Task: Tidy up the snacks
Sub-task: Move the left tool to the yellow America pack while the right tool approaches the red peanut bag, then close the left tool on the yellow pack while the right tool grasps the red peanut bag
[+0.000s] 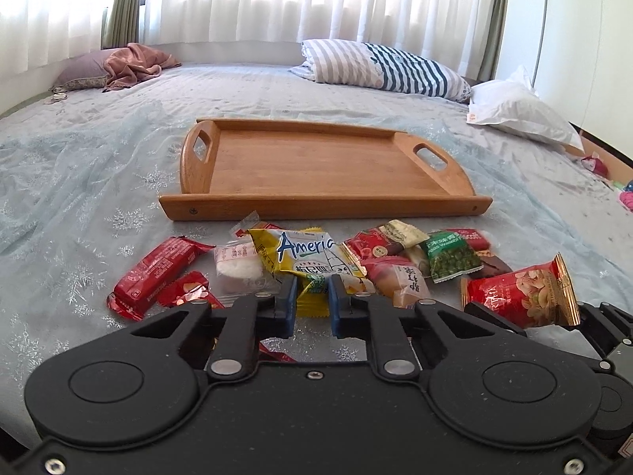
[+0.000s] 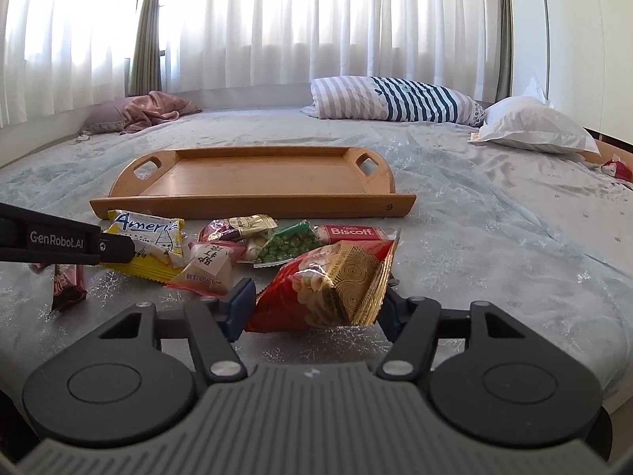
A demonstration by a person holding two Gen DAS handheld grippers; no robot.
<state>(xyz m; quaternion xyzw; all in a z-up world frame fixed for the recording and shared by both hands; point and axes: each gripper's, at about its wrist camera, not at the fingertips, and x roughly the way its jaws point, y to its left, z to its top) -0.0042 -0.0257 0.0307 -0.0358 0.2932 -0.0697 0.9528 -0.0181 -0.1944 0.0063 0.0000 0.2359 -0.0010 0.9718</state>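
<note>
Nearest in the right wrist view, a red-and-gold nut packet (image 2: pixel 328 289) is clamped between the blue pads of the right gripper (image 2: pixel 312 304), tilted and lifted off the bedspread. In the left wrist view, the left gripper (image 1: pixel 312 297) is seen with its blue pads parted by a narrow gap, the lower edge of a yellow "America" packet (image 1: pixel 306 255) lying between the tips; whether it is gripped cannot be told.

Beyond the fingers, a loose pile of snacks is spread on the pale blue, snowflake-patterned bedspread (image 1: pixel 79 182): two red wrappers (image 1: pixel 156 273) at the left, a clear-wrapped white cake (image 1: pixel 241 267), a green pea packet (image 2: pixel 290 245) and a red Biscoff bar (image 2: pixel 352 232), several overlapping.

Just behind the pile, a wooden tray (image 1: pixel 324 202) with cut-out handles is laid flat on the bed, with no snack in it.

Farther back, a striped pillow (image 1: pixel 383 67), a white pillow (image 2: pixel 534 126) and a crumpled pink cloth (image 1: pixel 134 63) are seen at the head of the bed. Sheer white curtains (image 2: pixel 316 19) are drawn across bright windows behind.
</note>
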